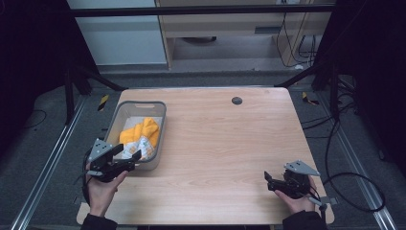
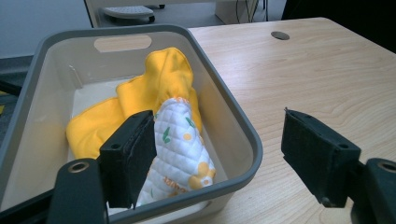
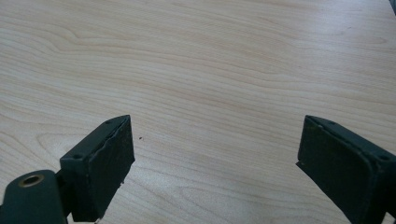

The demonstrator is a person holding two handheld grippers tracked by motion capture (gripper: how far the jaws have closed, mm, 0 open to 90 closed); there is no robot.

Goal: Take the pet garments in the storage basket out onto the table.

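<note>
Both grippers at the near edge of the desk (image 1: 225, 143), fingers wide and holding nothing.

Your right gripper (image 1: 277, 183) hovers over bare wood at the near right; your left gripper (image 1: 125, 157) sits at the near rim of the grey bin (image 1: 160, 128), one finger (image 2: 133, 154) over its inside, the other outside. Beyond it, a yellow cloth (image 2: 140, 93) and a white quilted piece with a printed pattern (image 2: 180, 149) lie bunched inside the bin. No grasp appears made yet. The quilted piece's print and lower end are hard to make out.
</note>
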